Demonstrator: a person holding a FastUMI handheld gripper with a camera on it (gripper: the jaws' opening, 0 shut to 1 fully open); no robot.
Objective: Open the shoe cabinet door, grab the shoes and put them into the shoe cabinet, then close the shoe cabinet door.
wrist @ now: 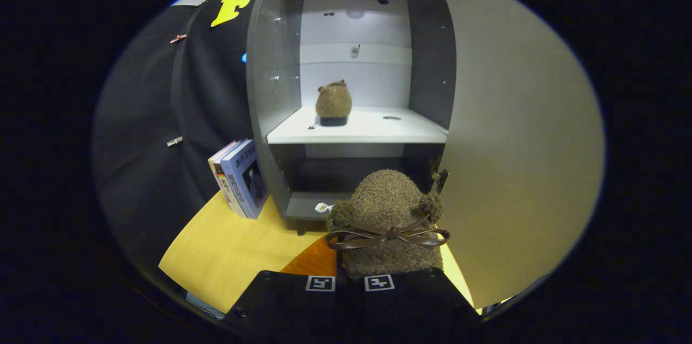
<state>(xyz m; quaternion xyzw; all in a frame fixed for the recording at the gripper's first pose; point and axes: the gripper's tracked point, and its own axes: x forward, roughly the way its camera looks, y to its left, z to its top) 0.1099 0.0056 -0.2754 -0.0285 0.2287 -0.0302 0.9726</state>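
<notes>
A fuzzy brown shoe (386,225) with a dark bow and two pom-poms juts out ahead between my fingers, held above the table. My gripper (349,279) is shut on its rear part. Beyond it stands the grey shoe cabinet (270,90), its door (513,144) swung open to the right. A matching brown shoe (333,103) rests on the white middle shelf (378,130), toward its left side. The lower compartment under that shelf is dark, with a small pale item (322,207) on its floor.
Two books (240,177) lean against the cabinet's left wall on the yellow wooden table (227,252). An orange patch (313,260) of table shows just left of the held shoe. Black cloth hangs behind on the left.
</notes>
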